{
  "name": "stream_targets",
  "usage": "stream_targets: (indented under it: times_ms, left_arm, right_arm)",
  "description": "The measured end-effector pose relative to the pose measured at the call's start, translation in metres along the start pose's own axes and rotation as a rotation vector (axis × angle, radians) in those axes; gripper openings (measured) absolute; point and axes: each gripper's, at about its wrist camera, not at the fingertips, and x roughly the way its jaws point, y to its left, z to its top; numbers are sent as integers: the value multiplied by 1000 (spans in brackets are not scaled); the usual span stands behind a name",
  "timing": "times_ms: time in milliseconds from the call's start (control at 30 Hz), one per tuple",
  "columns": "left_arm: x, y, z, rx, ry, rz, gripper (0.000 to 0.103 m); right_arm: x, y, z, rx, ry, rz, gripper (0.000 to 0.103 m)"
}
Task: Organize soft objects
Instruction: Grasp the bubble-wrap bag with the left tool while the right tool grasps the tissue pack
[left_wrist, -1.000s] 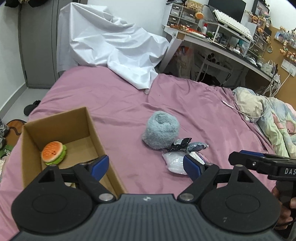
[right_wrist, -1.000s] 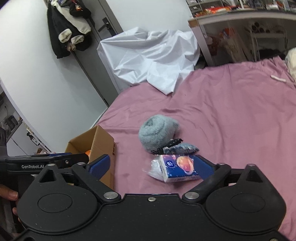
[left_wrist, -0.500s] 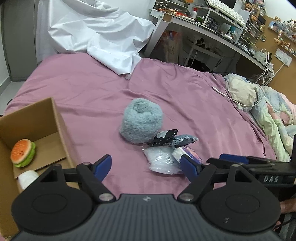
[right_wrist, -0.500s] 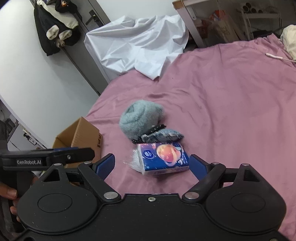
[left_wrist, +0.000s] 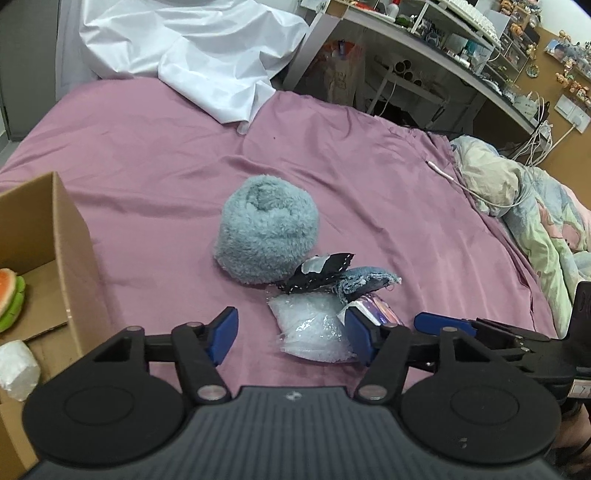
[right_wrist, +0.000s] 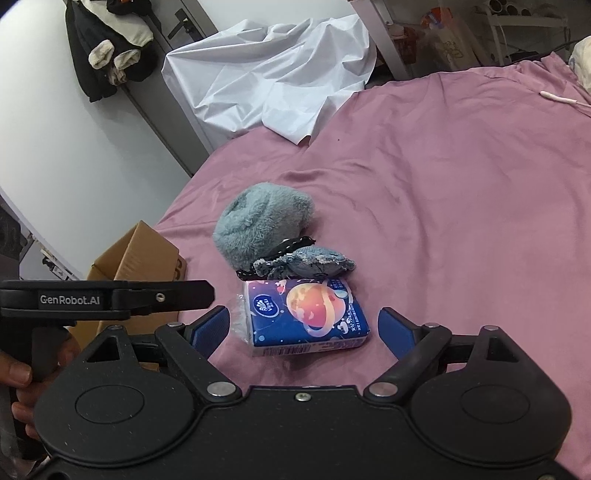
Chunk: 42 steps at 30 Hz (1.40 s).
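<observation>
A fluffy grey-blue roll lies on the purple bed; it also shows in the right wrist view. Against it lie a small denim piece and a black strip. A blue tissue pack in clear wrap lies in front of them. My right gripper is open with the tissue pack between its fingers, not touching. My left gripper is open and empty just left of the pack. A cardboard box at the left holds a burger toy and a white roll.
A crumpled white sheet lies at the bed's far end. A patterned quilt and a white cable are at the right. A cluttered desk stands behind. The bed stretches to the right.
Both grippers have moved forward toward the pile. The tissue pack now sits between the right gripper's open fingers. The box has slid toward the left edge of the left view.
</observation>
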Motion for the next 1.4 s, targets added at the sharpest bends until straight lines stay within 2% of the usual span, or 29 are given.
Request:
stream_targets:
  times_ms: [67, 100, 133, 233, 633, 967, 1067, 1233, 1400]
  left_arm:
    - [4, 0, 0, -3, 8, 4, 62]
    - [6, 0, 0, -5, 13, 9, 62]
    - [8, 1, 0, -7, 17, 14, 62]
    - [13, 0, 2, -12, 30, 22, 62]
    - [43, -17, 6, 7, 70, 30, 63]
    - [63, -21, 1, -8, 124, 40, 66]
    - [64, -20, 0, -16, 118, 38, 66]
    - [58, -21, -2, -7, 129, 44, 55]
    - [44, -20, -4, -6, 131, 33, 50]
  right_arm:
    - [5, -1, 1, -4, 5, 10, 87]
    - [8, -2, 1, -4, 12, 15, 85]
    - [9, -3, 1, -2, 18, 17, 76]
    - [10, -8, 0, 22, 15, 31, 73]
    - [-12, -30, -1, 89, -16, -37, 72]
    - [-10, -30, -1, 94, -13, -57, 72]
    - [-11, -28, -1, 93, -10, -64, 72]
    - [-14, -24, 3, 100, -14, -69, 72]
    - [-23, -15, 4, 84, -35, -60, 72]
